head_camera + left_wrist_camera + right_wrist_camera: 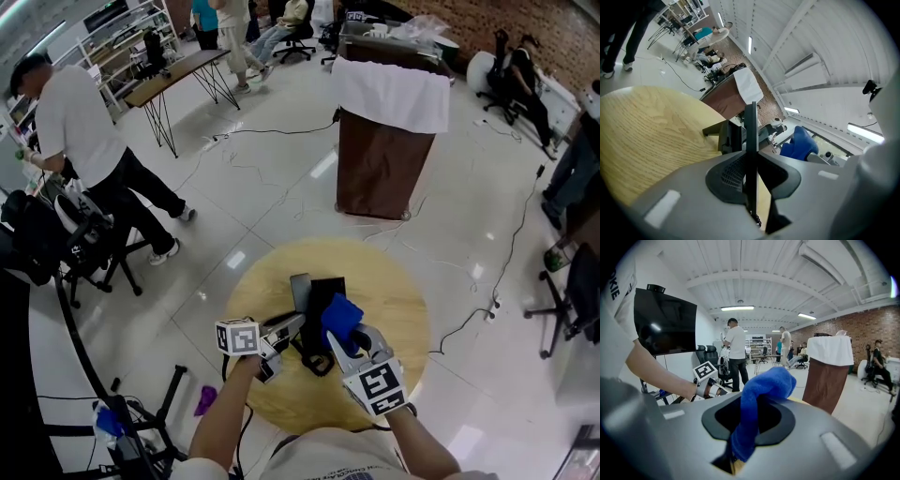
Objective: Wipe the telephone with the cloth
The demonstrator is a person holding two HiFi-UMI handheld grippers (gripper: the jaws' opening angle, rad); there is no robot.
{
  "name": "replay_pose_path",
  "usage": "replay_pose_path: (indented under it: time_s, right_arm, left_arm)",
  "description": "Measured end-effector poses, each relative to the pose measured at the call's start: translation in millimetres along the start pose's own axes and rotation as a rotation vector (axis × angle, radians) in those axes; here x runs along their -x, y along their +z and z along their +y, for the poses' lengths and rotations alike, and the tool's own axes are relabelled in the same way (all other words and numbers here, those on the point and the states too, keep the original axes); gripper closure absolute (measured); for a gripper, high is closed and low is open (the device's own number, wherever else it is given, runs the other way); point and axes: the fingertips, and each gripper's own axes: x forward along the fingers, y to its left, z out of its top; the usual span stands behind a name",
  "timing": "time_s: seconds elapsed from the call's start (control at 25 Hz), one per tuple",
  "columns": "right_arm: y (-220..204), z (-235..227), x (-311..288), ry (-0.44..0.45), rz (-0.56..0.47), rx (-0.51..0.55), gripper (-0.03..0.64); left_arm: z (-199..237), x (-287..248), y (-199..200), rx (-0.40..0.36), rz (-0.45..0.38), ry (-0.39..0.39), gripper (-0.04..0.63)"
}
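Note:
A black telephone (325, 292) lies in the middle of a round wooden table (398, 309). My left gripper (291, 330) comes in from the left and is shut on the handset (750, 136), a thin black piece seen edge-on between the jaws, with the coiled cord (319, 363) hanging below it. The telephone's base (727, 137) sits just beyond it. My right gripper (343, 343) is shut on a blue cloth (341, 317), which bulges out of the jaws over the telephone's near right side. The cloth (761, 394) fills the gap of the right gripper (749, 425).
Beyond the table stands a brown lectern (382, 159) with a white cover. A person in a white shirt (80, 122) stands at the left near black chairs (89, 244). Cables (487, 291) run over the shiny floor. A desk (178, 75) is at the back left.

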Motion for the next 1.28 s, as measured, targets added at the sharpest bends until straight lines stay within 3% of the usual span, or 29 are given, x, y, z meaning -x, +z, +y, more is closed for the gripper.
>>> replay_pose_path:
  time_s: [0.52, 0.84, 1.28]
  right_arm:
    - [30, 28, 30, 0.018, -0.076, 0.041, 0.555]
    - [36, 59, 50, 0.034, -0.100, 0.050, 0.555]
    - [44, 72, 63, 0.005, -0.130, 0.080, 0.555]
  left_arm:
    - [-69, 13, 33, -0.137, -0.093, -0.017, 0.534]
    - [-111, 28, 35, -0.167, -0.145, -0.019, 0.534]
    - [-143, 40, 18, -0.195, -0.143, -0.066, 0.534]
